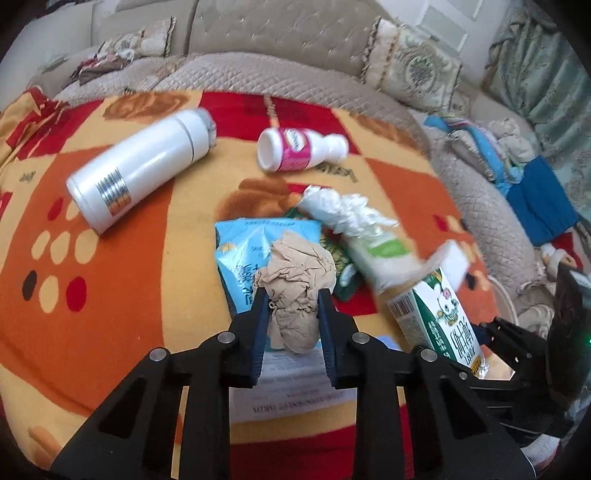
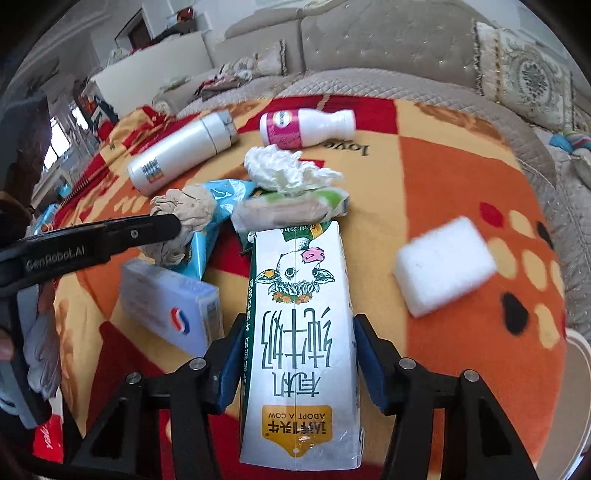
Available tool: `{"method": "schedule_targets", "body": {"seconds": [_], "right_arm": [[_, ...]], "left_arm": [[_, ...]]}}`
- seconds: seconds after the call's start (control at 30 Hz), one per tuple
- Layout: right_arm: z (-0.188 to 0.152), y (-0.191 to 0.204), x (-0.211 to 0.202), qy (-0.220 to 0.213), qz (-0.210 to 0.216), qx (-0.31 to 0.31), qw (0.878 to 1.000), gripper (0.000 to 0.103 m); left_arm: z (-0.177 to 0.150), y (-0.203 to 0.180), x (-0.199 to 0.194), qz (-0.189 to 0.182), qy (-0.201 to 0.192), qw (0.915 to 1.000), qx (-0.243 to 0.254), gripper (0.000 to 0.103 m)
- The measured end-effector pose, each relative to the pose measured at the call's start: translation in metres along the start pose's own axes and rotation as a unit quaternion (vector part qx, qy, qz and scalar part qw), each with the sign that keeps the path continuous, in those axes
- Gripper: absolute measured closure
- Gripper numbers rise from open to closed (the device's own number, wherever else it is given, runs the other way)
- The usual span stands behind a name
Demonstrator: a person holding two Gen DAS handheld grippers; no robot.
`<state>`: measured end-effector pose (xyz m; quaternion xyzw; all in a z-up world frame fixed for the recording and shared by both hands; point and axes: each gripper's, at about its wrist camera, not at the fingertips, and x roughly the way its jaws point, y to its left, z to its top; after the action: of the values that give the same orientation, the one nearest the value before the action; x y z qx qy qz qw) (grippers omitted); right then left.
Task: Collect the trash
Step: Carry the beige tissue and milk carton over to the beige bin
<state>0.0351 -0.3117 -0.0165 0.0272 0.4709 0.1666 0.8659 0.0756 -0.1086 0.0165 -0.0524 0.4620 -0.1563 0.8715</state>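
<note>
My left claw (image 1: 291, 308) is clamped on the crumpled brown paper ball (image 1: 295, 291), both blue pads pressed into its sides, right over the light blue snack packet (image 1: 245, 247). My right claw (image 2: 299, 354) has the milk carton (image 2: 301, 332) between its fingers, jaws drawn in against the carton's edges, gripping it lengthwise with the cow print facing up. All of it sits on the orange, red and yellow blanket (image 1: 110, 295) spread over the sofa (image 1: 280, 33). Just past the paper ball there's a wad of white tissue (image 1: 343, 210) lying on a green-labelled wrapper (image 1: 380, 254). Farther back, a white thermos flask (image 1: 140, 166) lies on its side, and beside it a small white bottle with a pink label (image 1: 299, 149), also tipped over. From my right view, a white sponge block (image 2: 445, 266) rests on the blanket to the right of the carton, apart from it, and a flat pale blue box (image 2: 173, 310) lies to the left, near my fingers
</note>
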Motion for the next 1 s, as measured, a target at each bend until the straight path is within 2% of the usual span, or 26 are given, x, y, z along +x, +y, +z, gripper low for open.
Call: {"method": "schedule_targets", "body": {"seconds": [0.17,0.4,0.6,1.0], "right_arm": [[-0.014,-0.004,-0.035,-0.031,0.010,0.019,0.999,0.049],[-0.031,-0.008,-0.067,-0.054,0.007,0.032,0.998,0.049],[-0.042,-0.017,-0.086,-0.065,-0.010,0.041,0.997,0.049],[-0.068,-0.062,-0.113,-0.078,-0.052,0.086,0.992,0.049]], "left_arm": [[-0.001,-0.011,-0.028,-0.019,-0.025,0.9995,0.008,0.080],[-0.011,-0.036,-0.047,-0.044,-0.033,0.9983,0.021,0.080],[-0.025,-0.074,-0.043,-0.061,-0.024,0.9967,0.047,0.080],[-0.049,-0.145,-0.019,-0.090,0.005,0.9915,0.093,0.080]]}}
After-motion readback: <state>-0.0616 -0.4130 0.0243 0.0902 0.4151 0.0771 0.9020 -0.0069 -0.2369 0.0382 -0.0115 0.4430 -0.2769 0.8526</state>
